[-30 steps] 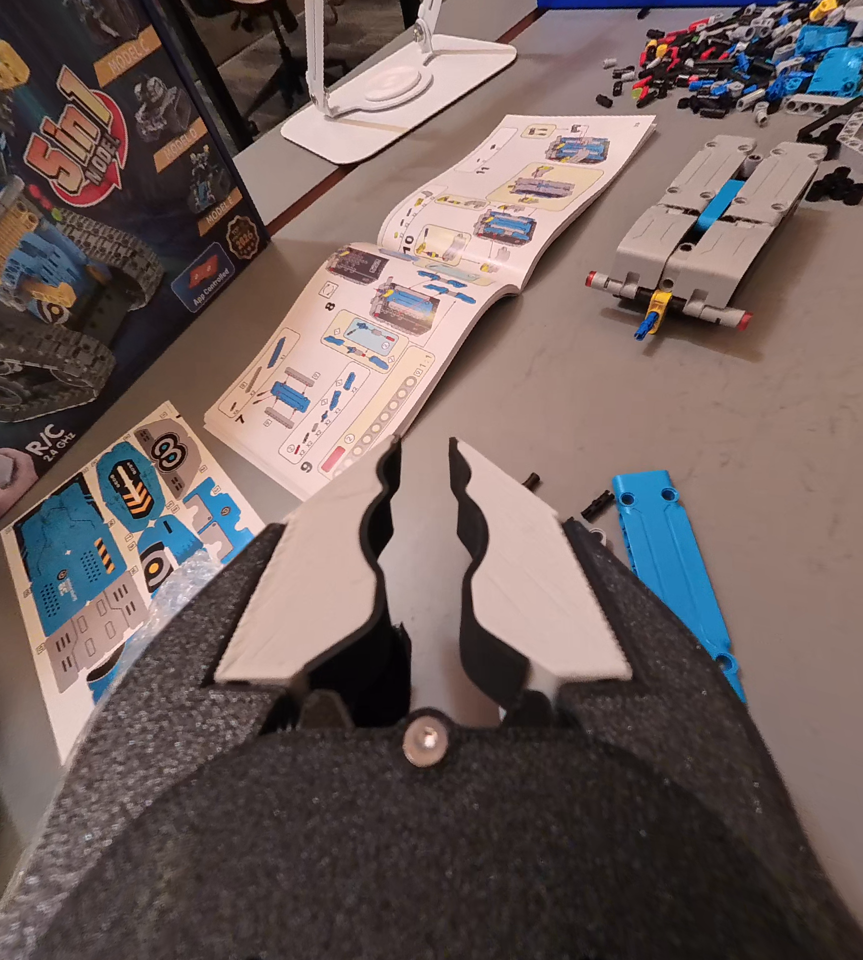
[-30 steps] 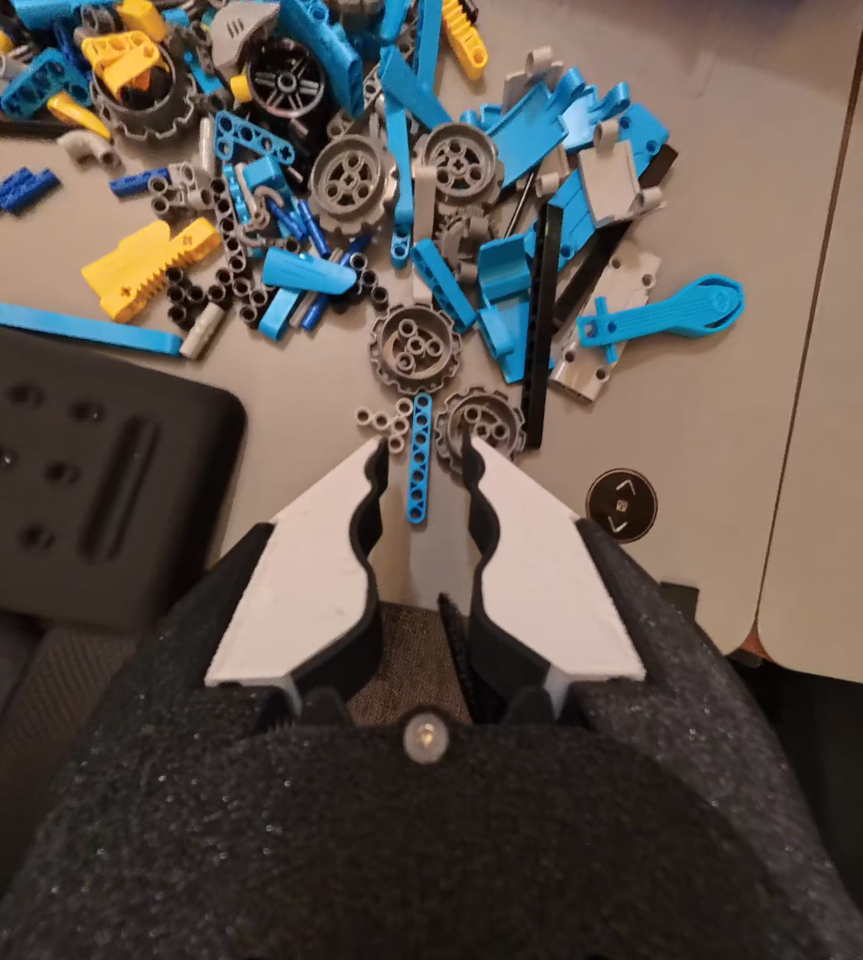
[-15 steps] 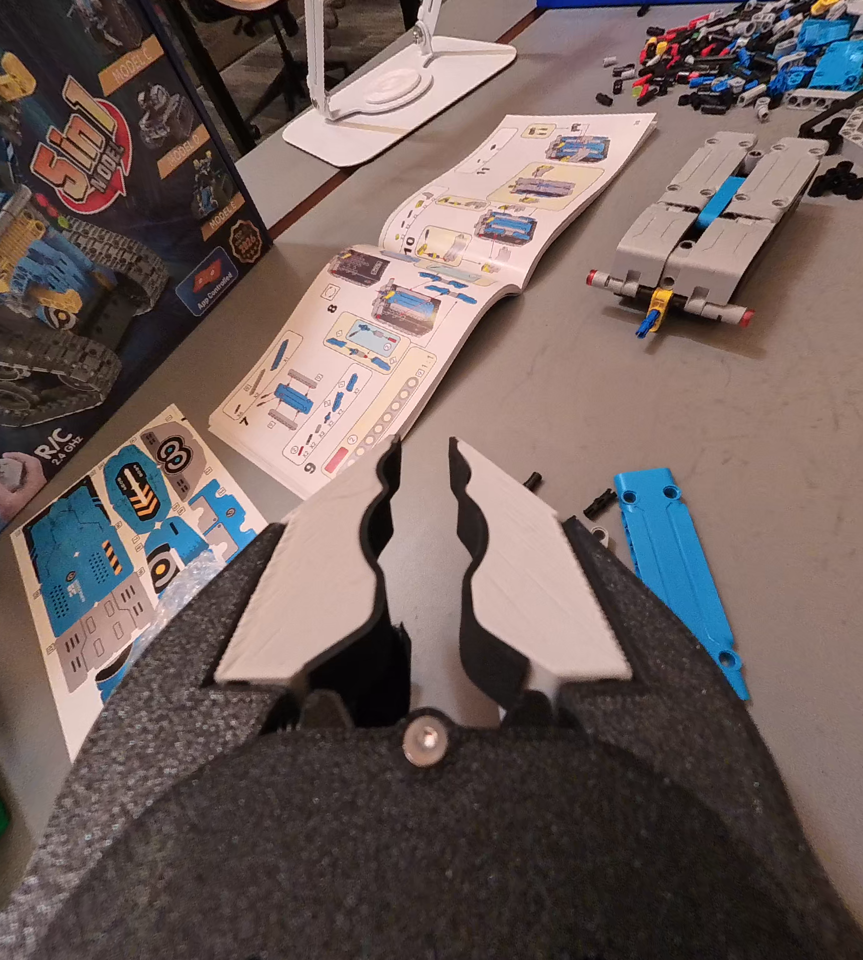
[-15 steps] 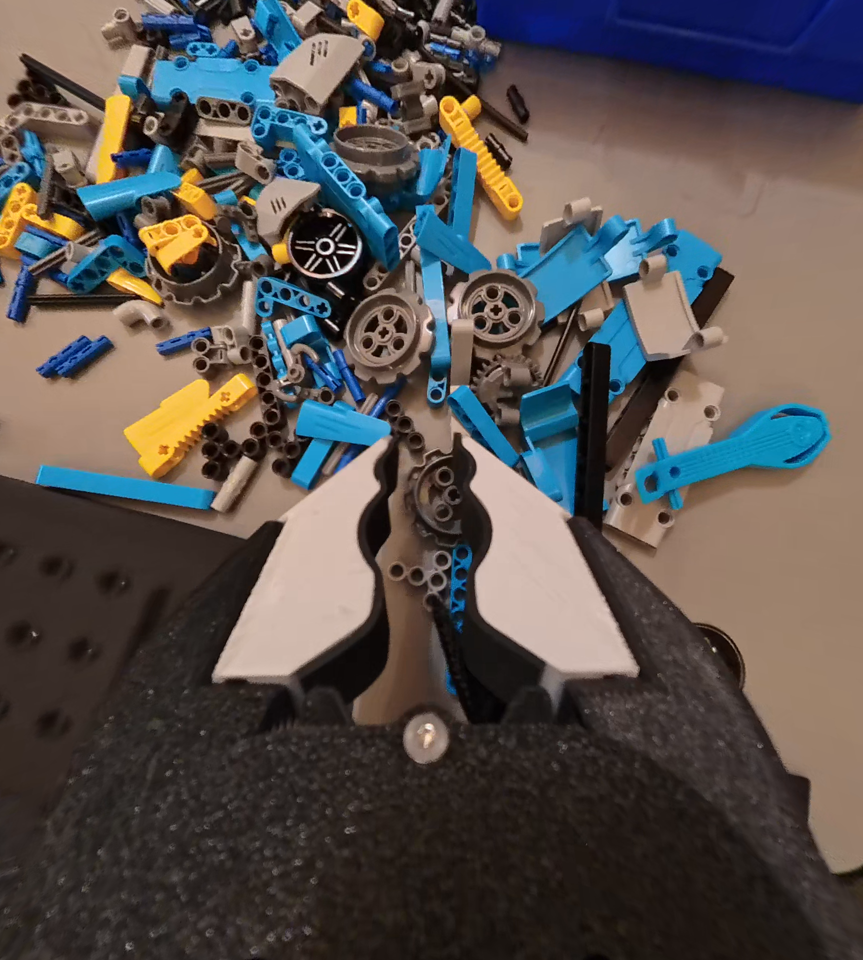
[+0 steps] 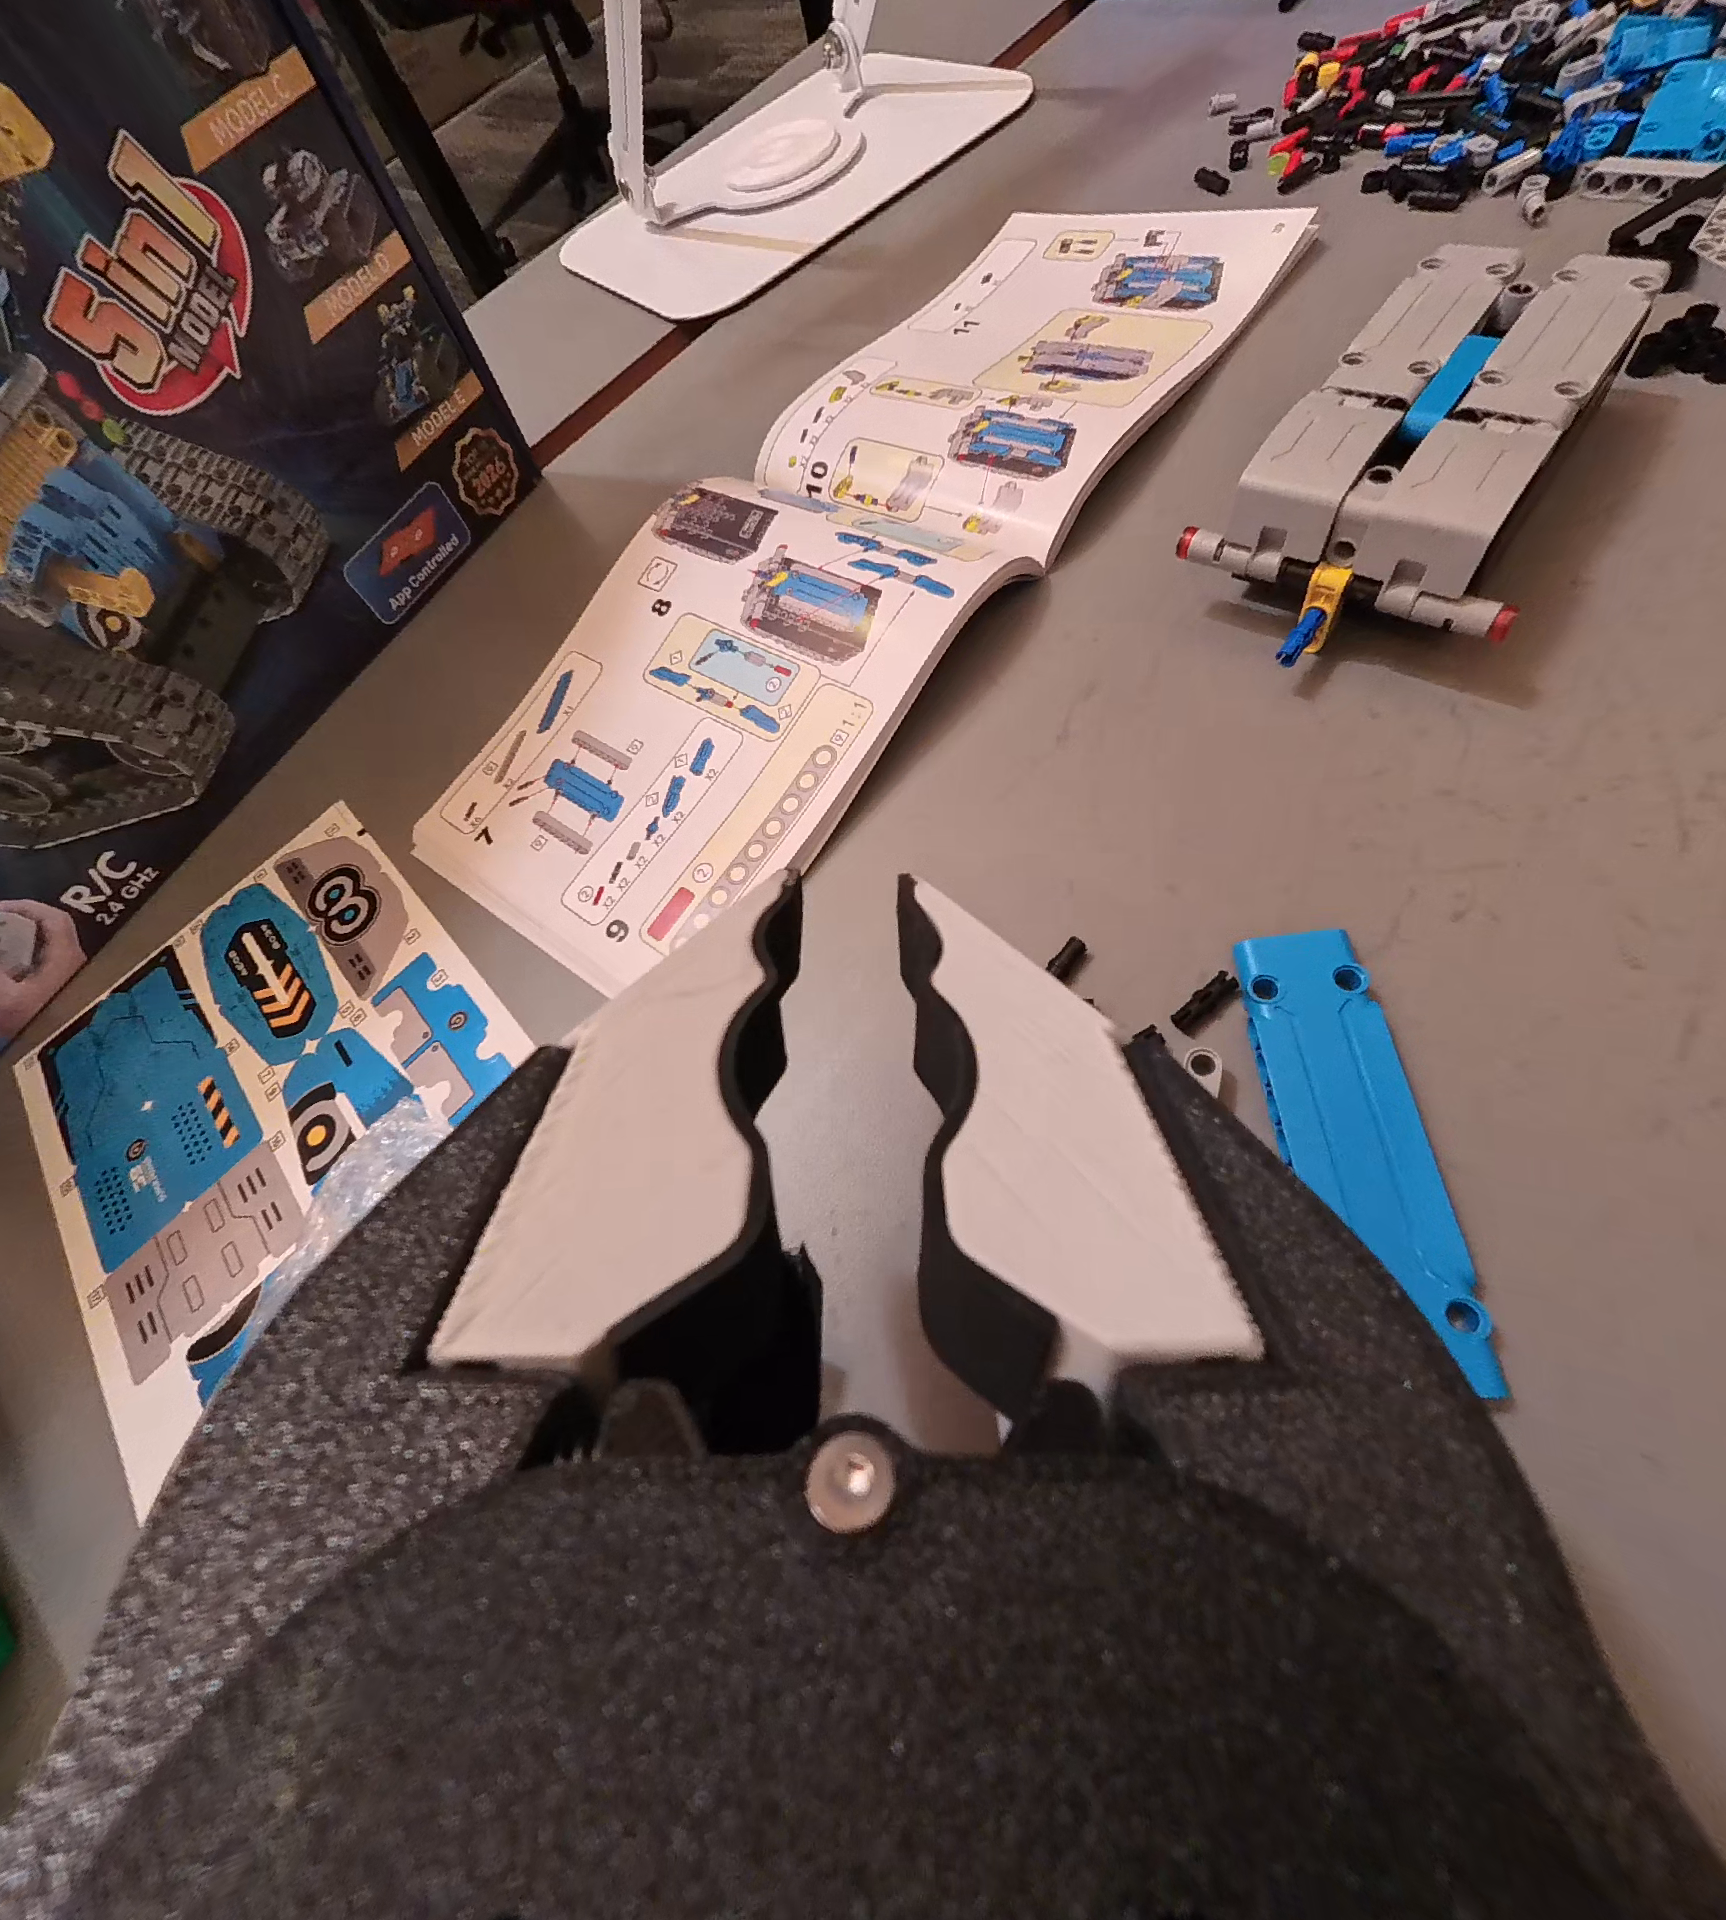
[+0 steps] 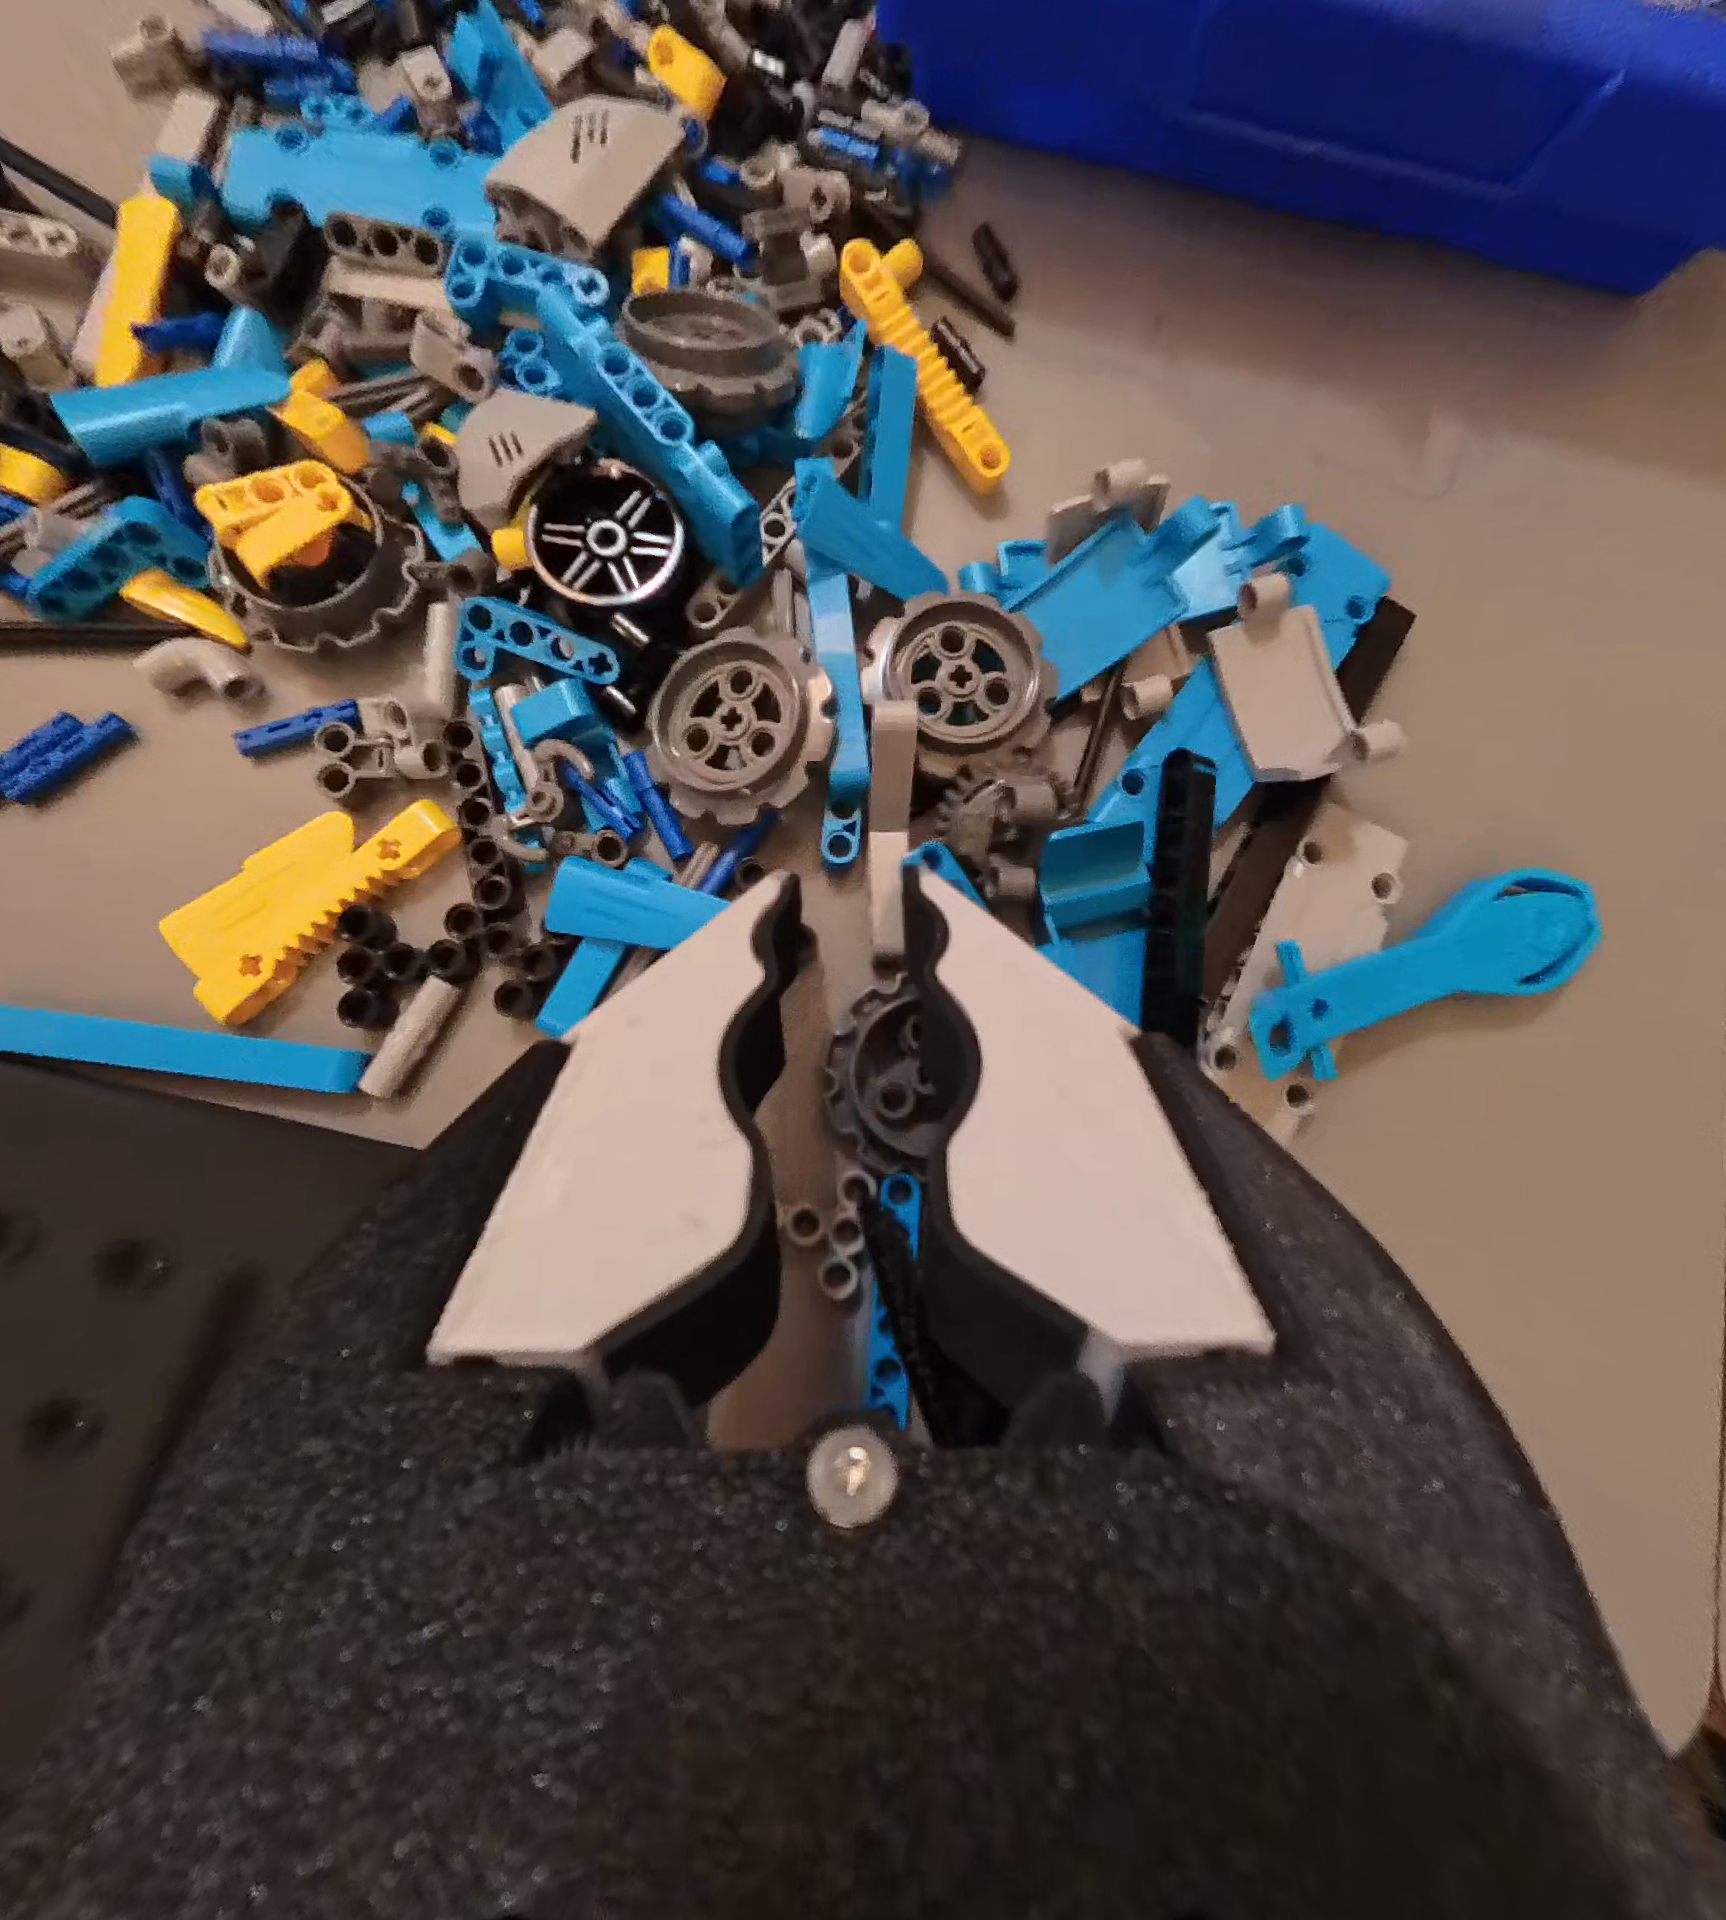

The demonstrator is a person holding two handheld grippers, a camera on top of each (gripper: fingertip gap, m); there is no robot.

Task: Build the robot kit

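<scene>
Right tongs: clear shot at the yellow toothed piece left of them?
Probably yes. Right tongs are open, and the yellow toothed piece lies on bare table at the pile's edge, nothing on top; only small black connectors crowd it.

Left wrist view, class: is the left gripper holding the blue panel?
No. The left gripper is open and empty above bare table, while the blue panel lies flat to its right.

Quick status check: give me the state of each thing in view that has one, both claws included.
left claw: open, empty, above bare table
right claw: open, over the parts pile's edge
dark grey sprocket: lying flat, seen between the right claw's fingers
instruction booklet: open, flat
grey chassis: partly assembled
blue panel: loose, flat
sticker sheet: flat, partly covered
</scene>
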